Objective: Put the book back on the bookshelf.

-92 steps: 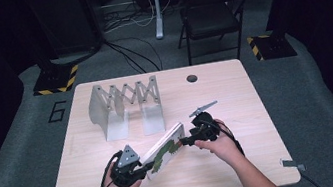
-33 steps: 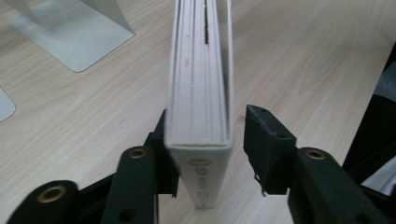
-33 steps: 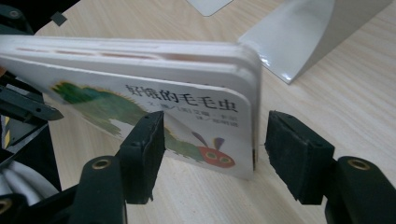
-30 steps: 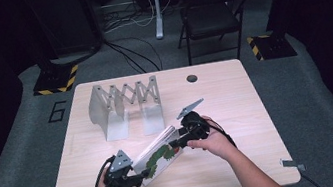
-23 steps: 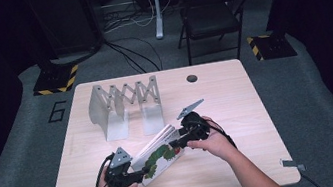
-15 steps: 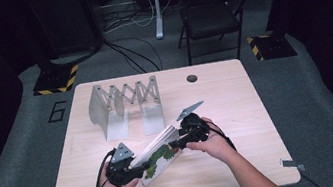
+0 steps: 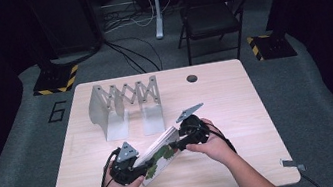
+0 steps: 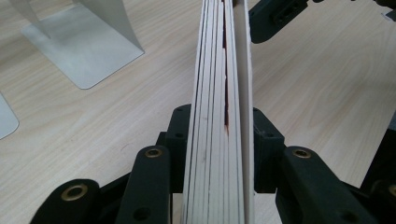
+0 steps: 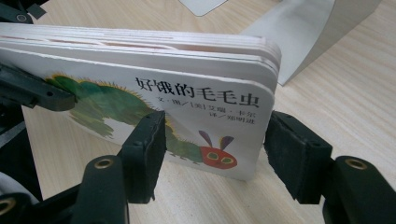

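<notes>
A thick board book [image 7: 159, 148] with a green caterpillar on its cover [image 9: 201, 100] is held tilted over the table's front middle, one end in each gripper. My left gripper [image 7: 144, 165] is at its lower near end. The page edges [image 8: 219, 70] run straight up between that gripper's jaws, which have just been closing and now press both faces. My right gripper [image 7: 177, 146] holds the far upper end. One of its pads [image 9: 148, 154] lies against the cover's lower edge and the other pad [image 9: 294, 158] sits at the book's rounded corner.
A grey metal expanding book rack [image 7: 126, 105] stands at the back left of the wooden table [image 7: 238, 112], and its base plates [image 8: 79, 56] lie close beyond the book. A round cable hole [image 7: 192, 78] is near the back edge. A folding chair [image 7: 208, 16] stands behind the table.
The left gripper has edged in along the book's near end and its jaws have drawn together on it. The right gripper and the book have hardly moved over the last second.
</notes>
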{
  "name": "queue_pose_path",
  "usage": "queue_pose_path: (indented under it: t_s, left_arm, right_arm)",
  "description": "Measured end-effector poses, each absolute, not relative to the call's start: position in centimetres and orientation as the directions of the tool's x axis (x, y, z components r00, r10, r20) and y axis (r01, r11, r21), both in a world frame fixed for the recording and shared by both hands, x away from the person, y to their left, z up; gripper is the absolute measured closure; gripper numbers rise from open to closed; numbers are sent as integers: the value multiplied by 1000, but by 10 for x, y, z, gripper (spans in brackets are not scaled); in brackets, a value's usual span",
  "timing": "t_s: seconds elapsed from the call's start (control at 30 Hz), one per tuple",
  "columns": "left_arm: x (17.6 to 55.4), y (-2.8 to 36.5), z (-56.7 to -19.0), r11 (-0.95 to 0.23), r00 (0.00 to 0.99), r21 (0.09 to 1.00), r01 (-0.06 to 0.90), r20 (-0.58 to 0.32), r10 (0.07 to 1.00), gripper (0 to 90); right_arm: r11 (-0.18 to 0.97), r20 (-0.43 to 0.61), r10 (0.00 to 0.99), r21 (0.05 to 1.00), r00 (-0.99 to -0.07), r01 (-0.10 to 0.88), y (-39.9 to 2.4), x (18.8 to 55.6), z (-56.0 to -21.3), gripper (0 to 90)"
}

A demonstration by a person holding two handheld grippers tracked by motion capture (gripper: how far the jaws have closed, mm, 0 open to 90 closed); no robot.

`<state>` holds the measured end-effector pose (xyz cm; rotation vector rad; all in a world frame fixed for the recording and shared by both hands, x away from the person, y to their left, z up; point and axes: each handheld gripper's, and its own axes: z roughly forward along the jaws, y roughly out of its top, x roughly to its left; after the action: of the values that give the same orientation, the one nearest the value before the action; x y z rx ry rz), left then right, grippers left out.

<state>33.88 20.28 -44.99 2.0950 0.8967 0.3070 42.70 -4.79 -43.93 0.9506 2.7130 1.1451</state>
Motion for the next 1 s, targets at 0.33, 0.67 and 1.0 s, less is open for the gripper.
queue_pose_path:
  t_s: [0.33, 0.67, 1.0]
  left_arm:
    - [338, 200, -450, -446, 727, 756, 480, -58, 684, 704]
    - [337, 199, -450, -465, 742, 757, 459, -38, 669, 742]
    - [335, 196, -447, -510, 761, 737, 445, -11, 649, 750]
  right_arm:
    - [524, 195, 561, 668, -804, 528, -49, 425, -440, 393]
    - [518, 202, 560, 671, -803, 530, -53, 425, -443, 406]
    - [505, 219, 575, 663, -788, 553, -59, 429, -446, 394]
